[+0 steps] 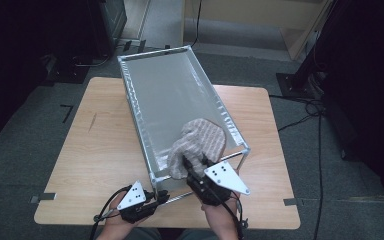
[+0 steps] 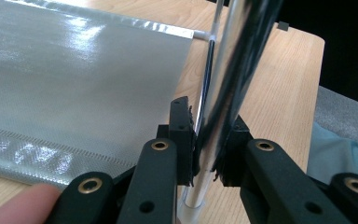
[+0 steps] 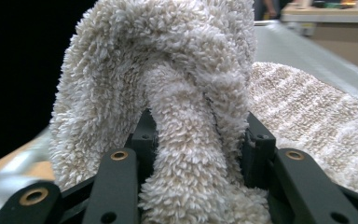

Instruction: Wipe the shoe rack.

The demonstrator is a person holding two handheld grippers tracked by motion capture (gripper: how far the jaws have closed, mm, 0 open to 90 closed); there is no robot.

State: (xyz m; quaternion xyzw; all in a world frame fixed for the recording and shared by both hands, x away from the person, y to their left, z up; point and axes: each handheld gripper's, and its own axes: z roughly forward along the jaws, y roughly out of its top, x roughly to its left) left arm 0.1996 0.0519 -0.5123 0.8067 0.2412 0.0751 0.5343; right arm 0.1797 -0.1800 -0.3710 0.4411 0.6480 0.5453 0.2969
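Observation:
A beige terry towel (image 1: 200, 142) lies bunched on the near right corner of a metal-framed rack with a silver mesh sheet (image 1: 167, 95). My right gripper (image 1: 196, 169) is shut on a thick fold of the towel (image 3: 182, 93), which bulges between and above the jaws of my right gripper (image 3: 200, 129). My left gripper (image 1: 159, 197) sits at the rack's near left corner. In the left gripper view my left gripper (image 2: 207, 144) is shut on a shiny upright rod (image 2: 223, 84) of the frame, beside the silver sheet (image 2: 74, 70).
The rack stands lengthwise on a light wooden table (image 1: 95, 150), with bare wood on both sides. Grey carpet, cables and dark stands surround the table. A fingertip (image 2: 18, 205) shows at the lower left of the left gripper view.

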